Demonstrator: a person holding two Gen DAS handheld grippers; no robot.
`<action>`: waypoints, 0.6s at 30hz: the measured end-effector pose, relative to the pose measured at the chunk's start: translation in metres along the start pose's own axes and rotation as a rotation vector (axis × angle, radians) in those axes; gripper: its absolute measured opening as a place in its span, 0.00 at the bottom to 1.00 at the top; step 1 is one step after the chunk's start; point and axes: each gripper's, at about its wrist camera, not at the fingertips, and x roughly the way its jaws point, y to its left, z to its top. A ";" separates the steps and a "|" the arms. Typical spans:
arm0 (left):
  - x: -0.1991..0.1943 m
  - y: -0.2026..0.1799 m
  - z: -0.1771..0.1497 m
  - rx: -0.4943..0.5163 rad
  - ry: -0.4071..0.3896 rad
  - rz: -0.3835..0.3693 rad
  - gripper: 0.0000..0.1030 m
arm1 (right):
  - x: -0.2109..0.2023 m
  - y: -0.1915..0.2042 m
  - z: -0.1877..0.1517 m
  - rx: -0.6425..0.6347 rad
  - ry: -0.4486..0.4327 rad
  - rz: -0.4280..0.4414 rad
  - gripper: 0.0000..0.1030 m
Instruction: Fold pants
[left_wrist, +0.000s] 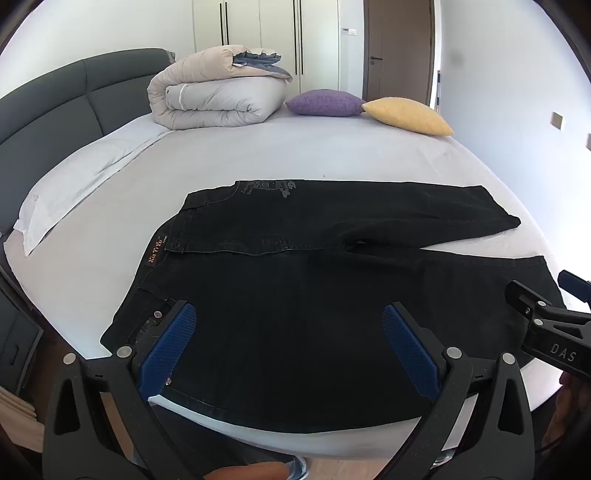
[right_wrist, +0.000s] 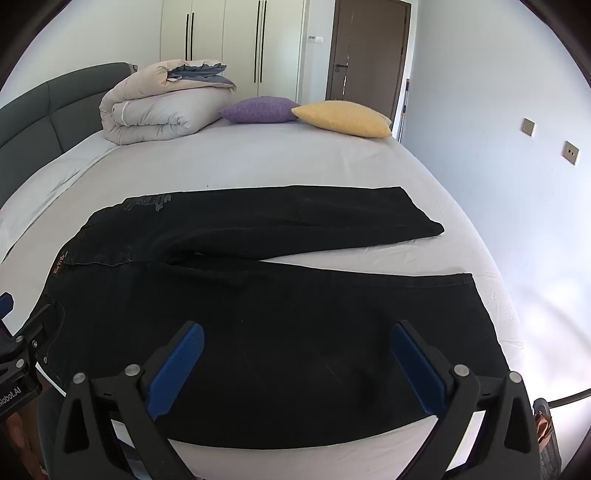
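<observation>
Black jeans lie flat on the white bed, waistband to the left, both legs spread to the right in a V. The same jeans fill the right wrist view. My left gripper is open and empty, hovering above the near waist and hip area. My right gripper is open and empty, hovering above the near leg. The right gripper's body also shows at the right edge of the left wrist view.
A folded duvet, a purple pillow and a yellow pillow lie at the far side of the bed. A grey headboard and a white pillow are at left. The bed's near edge runs just below the jeans.
</observation>
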 end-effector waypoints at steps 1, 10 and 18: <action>0.000 0.000 0.000 -0.002 0.000 -0.002 1.00 | 0.000 0.000 0.000 0.000 0.000 0.001 1.00; -0.001 0.002 0.000 0.004 0.008 0.008 1.00 | -0.002 0.001 0.000 0.014 -0.016 0.005 1.00; 0.005 0.003 -0.002 0.004 0.010 0.008 1.00 | -0.006 -0.003 0.001 0.026 -0.025 0.011 1.00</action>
